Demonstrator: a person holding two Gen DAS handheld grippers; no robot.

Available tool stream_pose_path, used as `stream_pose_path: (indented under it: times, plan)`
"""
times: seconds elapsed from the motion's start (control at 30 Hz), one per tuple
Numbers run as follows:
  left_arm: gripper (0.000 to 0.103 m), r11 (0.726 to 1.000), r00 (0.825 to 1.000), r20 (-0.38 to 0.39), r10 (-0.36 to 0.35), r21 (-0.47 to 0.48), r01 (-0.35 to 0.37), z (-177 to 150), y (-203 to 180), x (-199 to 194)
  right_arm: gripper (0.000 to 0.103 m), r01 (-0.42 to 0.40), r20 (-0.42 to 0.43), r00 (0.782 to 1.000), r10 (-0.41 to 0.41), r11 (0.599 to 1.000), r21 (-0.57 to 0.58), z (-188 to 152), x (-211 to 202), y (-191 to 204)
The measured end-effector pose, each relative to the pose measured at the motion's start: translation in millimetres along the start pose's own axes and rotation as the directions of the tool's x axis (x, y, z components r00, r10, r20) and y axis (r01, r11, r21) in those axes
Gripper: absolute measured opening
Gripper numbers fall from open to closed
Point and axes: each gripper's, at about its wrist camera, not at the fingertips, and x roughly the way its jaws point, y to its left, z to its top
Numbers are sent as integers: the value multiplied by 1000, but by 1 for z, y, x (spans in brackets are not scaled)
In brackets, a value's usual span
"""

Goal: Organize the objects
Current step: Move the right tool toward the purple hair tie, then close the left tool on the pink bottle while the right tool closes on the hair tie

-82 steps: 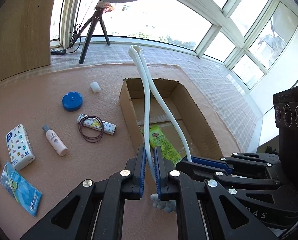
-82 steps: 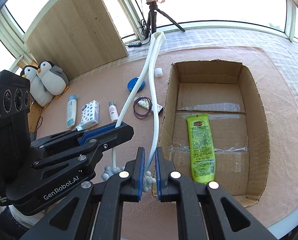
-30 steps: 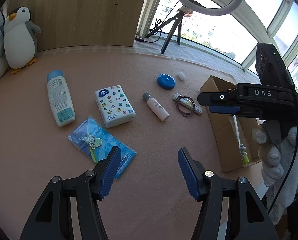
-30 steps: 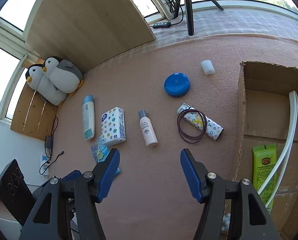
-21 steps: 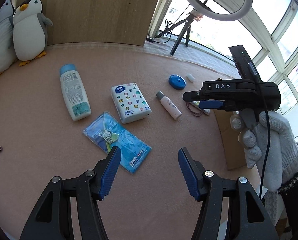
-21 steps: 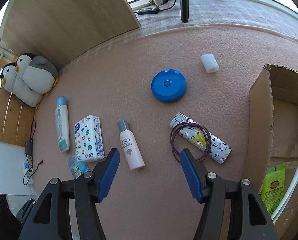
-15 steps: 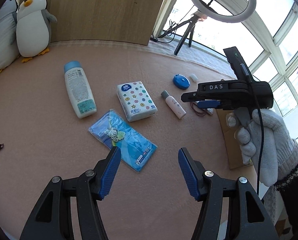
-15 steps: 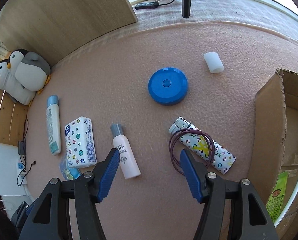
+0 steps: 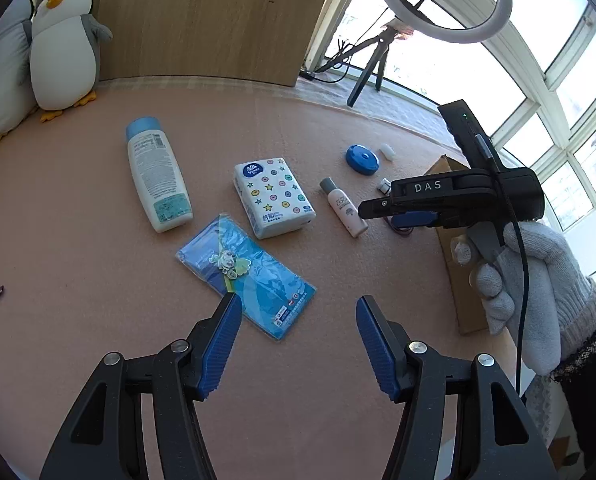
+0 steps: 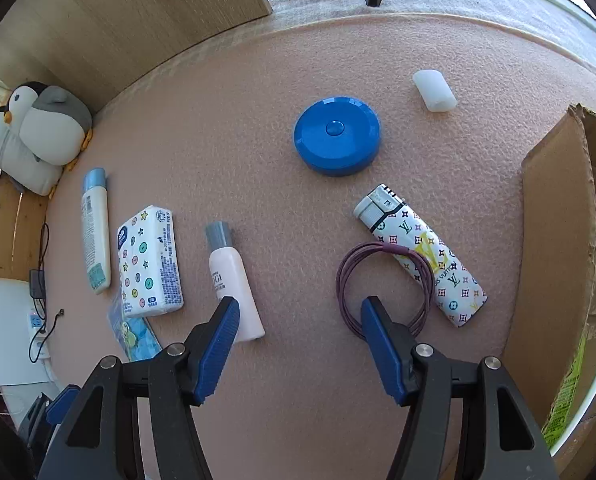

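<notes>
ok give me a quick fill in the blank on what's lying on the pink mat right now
1. The purple hair-tie loops lie partly over the patterned white ____.
2. The round blue disc sits beside a small ____ capsule-shaped piece.
3. Both the left hand-held gripper and the right hand-held gripper have their jaws ____.
4. The small pink bottle has a ____ cap.

Missing words: lighter; white; open; grey
</notes>
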Motion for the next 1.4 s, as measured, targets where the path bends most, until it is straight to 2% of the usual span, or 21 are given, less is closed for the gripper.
stream_pose_path:
  times: [0.3, 0.5, 0.6, 0.73, 0.83, 0.97, 1.17, 1.4]
  plan:
    - [63, 1000, 1000, 2, -4, -16, 4, 5, 4, 5, 60, -79, -20, 997, 79, 997, 26, -54, -7, 1]
    - [63, 1000, 1000, -4, -10, 1, 10, 11, 0, 14, 60, -97, -22, 995, 96, 995, -22, -99, -10, 2]
    - [59, 1000, 1000, -19, -11, 25, 11, 18, -7, 25, 60, -99, 6, 995, 99, 995, -9, -111, -15, -2]
    - [57, 998, 999, -32, -16, 56, 18, 38, -23, 45, 59, -58, 99, 993, 58, 998, -6, -129, -29, -12]
    - [57, 997, 998, -54, -34, 71, 38, 56, -37, 66, 58, -34, 132, 991, 37, 999, -23, -134, -30, -9]
    - [56, 996, 996, -85, -28, 86, 35, 75, -54, 97, 42, -3, 148, 989, 10, 999, -49, -135, -25, -2]
    - [53, 994, 990, -140, 20, 107, -5, 94, -67, 141, 36, 60, 170, 985, -40, 992, -115, -137, -21, 11]
    - [34, 992, 981, -184, 58, 118, -37, 97, -66, 168, 32, 141, 185, 977, -108, 974, -178, -137, -19, 21]
